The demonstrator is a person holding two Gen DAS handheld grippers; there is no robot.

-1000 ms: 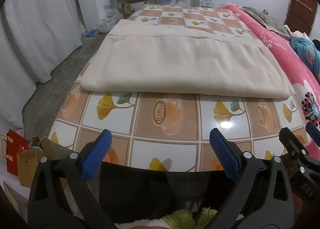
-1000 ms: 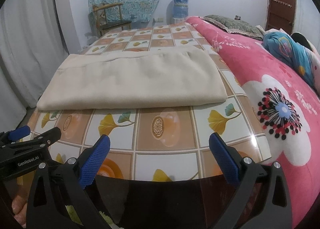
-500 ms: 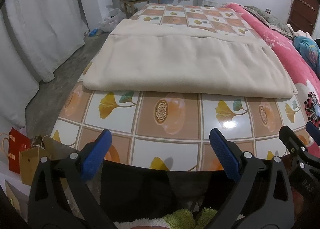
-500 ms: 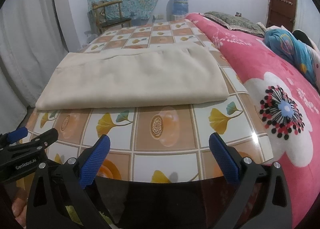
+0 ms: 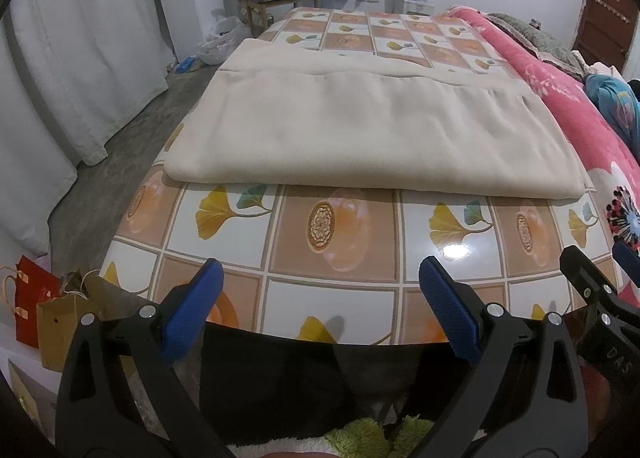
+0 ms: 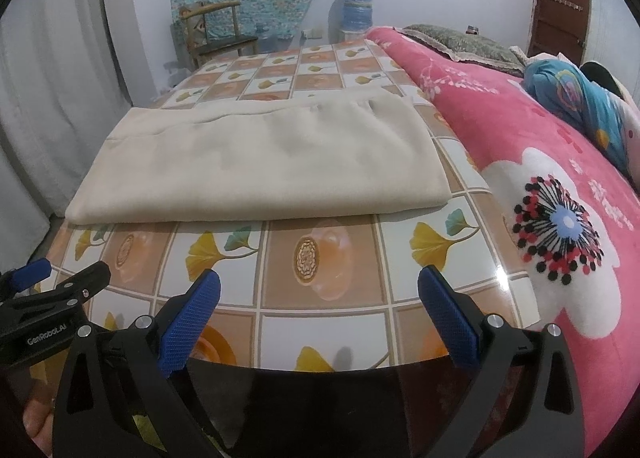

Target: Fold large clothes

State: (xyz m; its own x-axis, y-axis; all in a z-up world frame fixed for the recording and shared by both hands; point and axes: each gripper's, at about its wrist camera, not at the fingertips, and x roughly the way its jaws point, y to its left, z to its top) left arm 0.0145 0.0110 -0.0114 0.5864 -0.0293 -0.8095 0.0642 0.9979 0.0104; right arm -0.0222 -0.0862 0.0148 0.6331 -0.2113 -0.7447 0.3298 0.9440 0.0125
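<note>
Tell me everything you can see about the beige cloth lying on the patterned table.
The beige cloth is a large, plain cream piece that looks soft and fleecy, folded into a wide rectangle of at least two layers. Its near edge is a rounded fold; at the far side a lower layer sticks out past the upper one. It lies flat on the glossy table with the leaf-and-tile pattern, with bare table in front. Its right end lies close to the pink floral blanket. Neither gripper touches it.

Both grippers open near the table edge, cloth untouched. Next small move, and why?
Probably bring both forward to the near edge of the beige cloth. The left gripper and right gripper are open and empty over bare table, short of the cloth, which lies flat, folded once at most.
</note>
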